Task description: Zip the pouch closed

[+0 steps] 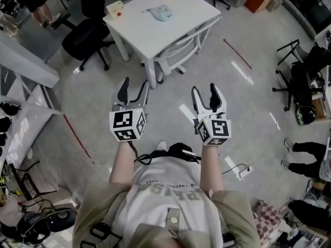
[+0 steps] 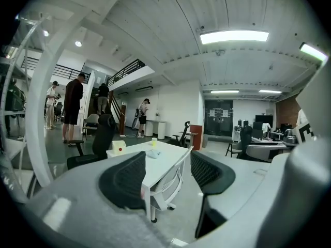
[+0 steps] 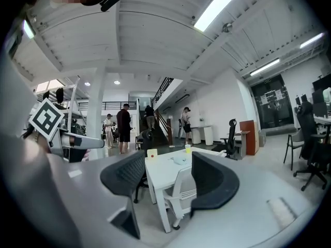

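The left claw (image 1: 134,85) and right claw (image 1: 204,88) are white with curved black ribbed pads (image 2: 124,180). Each carries a cube (image 1: 128,124) of black-and-white square markers. The person wears a pale T-shirt (image 1: 165,195) with grey lettering and khaki sleeves (image 1: 95,211). A black cable (image 1: 138,158) loops at the waist.

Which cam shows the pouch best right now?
Head view: it looks down on the pouch, so its whole pale-blue outline shows on the white table, though far off. In the left and right gripper views the pouch is seen edge-on, only a small low lump on the tabletop.
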### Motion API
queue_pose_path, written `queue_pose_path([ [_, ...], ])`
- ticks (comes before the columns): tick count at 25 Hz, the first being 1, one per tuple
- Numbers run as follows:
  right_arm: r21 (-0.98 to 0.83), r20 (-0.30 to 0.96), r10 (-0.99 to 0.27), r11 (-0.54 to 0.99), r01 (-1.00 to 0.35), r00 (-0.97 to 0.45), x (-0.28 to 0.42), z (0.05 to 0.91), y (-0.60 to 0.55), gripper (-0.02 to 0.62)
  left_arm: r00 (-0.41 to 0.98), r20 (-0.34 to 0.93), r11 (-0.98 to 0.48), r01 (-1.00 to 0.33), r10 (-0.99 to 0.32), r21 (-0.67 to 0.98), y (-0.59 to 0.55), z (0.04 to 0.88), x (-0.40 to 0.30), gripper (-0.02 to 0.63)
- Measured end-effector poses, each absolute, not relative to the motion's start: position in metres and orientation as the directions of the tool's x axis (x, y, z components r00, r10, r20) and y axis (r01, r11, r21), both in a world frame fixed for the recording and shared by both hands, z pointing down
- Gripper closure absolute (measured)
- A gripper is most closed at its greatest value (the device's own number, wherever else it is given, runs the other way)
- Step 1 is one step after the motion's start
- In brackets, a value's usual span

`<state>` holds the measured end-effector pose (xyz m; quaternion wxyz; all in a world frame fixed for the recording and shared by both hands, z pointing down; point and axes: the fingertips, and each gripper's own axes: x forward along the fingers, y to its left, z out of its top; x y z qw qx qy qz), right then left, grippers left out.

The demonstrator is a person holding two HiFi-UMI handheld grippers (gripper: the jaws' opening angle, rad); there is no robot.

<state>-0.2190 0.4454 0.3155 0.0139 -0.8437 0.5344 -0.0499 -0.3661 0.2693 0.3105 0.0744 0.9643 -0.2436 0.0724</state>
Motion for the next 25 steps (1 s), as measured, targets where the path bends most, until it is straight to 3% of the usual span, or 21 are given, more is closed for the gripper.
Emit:
queue_pose_path([
  [12,-0.081,0.1,-0.913,-0.403,-0.912,0.395,-0.144,0.333,0.389,0.336,0.831,0.217,-0.831,-0.543,-0.512,0.122,0.209,0.337,-0.316,0.325],
  [25,-0.04,0.098,-0.96,-0.267,-0.963,0.262,-0.022,0.32,0.322,0.336,0.759,0.205,-0.753,-0.646,-0.617,0.125,0.164,0.326,-0.219,0.325],
])
